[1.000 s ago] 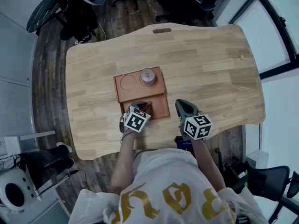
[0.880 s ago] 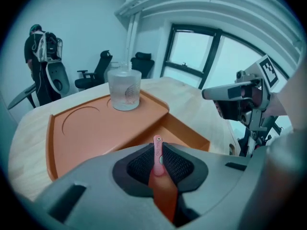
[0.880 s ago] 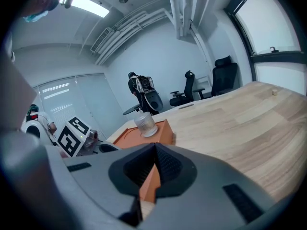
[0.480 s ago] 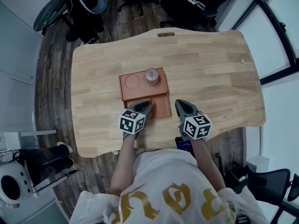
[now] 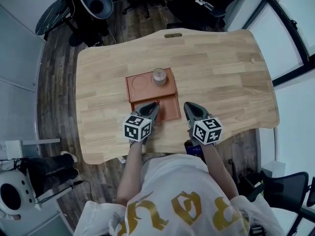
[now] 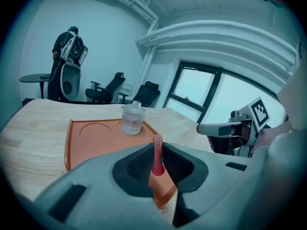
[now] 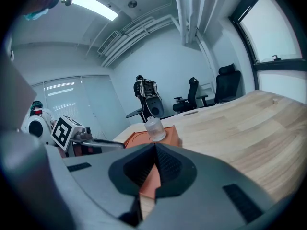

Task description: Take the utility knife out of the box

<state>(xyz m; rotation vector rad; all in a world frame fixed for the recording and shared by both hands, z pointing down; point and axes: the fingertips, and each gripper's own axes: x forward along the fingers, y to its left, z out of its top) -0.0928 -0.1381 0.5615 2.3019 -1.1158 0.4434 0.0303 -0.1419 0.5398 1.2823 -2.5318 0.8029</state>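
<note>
Of two tongs, the left tongs (image 5: 155, 105) pinch one red knife (image 6: 157, 146) upright, one orange box (image 6: 91, 145) and one jar (image 6: 132, 119) just ahead, while the right tongs (image 7: 154, 157) alongside are closed, empty

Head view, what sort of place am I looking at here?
Probably an office or lab workroom: a large wooden table on a plank floor, black office chairs beyond it, and tall windows along one side.

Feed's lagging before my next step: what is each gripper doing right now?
Left gripper: closed on the red utility knife.
Right gripper: closed, nothing between its jaws.
</note>
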